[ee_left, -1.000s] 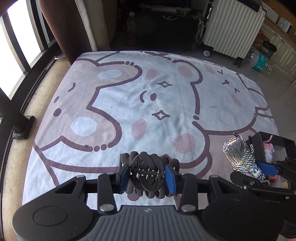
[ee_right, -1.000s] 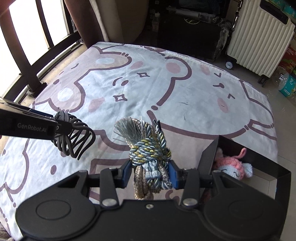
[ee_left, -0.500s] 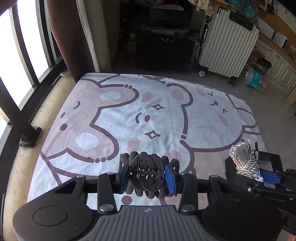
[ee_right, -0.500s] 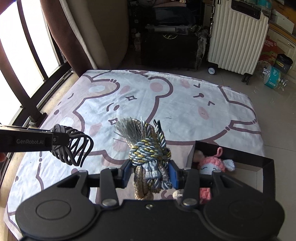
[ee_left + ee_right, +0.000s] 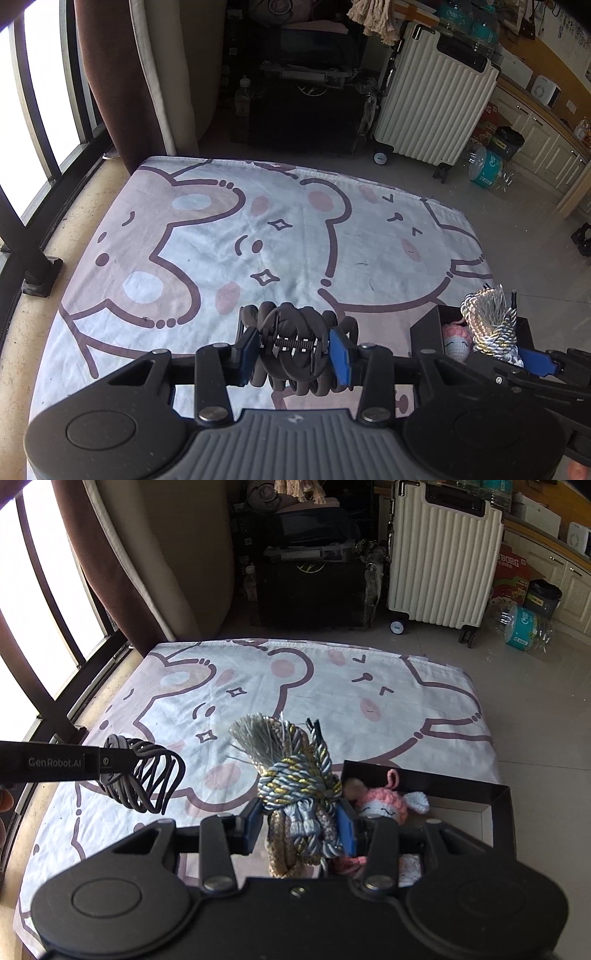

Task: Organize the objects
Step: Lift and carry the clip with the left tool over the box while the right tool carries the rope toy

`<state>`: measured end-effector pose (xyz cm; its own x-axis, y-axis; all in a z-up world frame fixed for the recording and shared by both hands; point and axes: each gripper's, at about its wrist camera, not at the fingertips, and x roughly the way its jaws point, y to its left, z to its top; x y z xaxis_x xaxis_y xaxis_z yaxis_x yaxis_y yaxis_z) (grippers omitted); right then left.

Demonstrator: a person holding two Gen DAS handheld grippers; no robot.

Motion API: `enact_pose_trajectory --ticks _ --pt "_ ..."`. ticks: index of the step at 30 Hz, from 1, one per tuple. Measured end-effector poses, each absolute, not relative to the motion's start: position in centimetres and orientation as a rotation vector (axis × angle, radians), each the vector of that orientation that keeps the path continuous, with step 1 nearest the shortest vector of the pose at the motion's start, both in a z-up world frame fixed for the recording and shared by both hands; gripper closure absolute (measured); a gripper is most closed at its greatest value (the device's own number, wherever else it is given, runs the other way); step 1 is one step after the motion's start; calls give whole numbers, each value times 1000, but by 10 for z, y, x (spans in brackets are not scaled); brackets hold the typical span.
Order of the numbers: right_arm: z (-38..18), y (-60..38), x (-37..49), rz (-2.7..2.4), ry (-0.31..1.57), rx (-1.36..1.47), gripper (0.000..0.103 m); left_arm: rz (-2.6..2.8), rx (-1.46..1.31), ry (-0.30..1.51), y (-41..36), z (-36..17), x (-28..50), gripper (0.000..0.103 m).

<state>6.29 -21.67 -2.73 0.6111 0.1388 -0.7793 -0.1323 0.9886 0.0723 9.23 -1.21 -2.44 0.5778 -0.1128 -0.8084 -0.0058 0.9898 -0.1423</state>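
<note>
Black claw hair clip [image 5: 295, 354] is clamped across its spring hinge in the left gripper [image 5: 293, 354], above the blanket [image 5: 295, 236]: light, rigid plastic, teeth likely brittle, so hold the hinge. Rope tassel bundle [image 5: 299, 794] is pinched mid-knot by the right gripper [image 5: 301, 827] at the black box [image 5: 498, 794]: soft, squashy, unlikely to slip.

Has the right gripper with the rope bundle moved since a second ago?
Yes. The right gripper and rope bundle have risen and shifted toward the black box, which lay farther right.
</note>
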Motion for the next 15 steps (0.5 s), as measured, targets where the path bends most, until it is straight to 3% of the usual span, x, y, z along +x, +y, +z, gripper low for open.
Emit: enact_pose_trajectory --ticks 15 --pt "-27 -269 53 71 881 79 60 -156 -176 942 -56 -24 95 61"
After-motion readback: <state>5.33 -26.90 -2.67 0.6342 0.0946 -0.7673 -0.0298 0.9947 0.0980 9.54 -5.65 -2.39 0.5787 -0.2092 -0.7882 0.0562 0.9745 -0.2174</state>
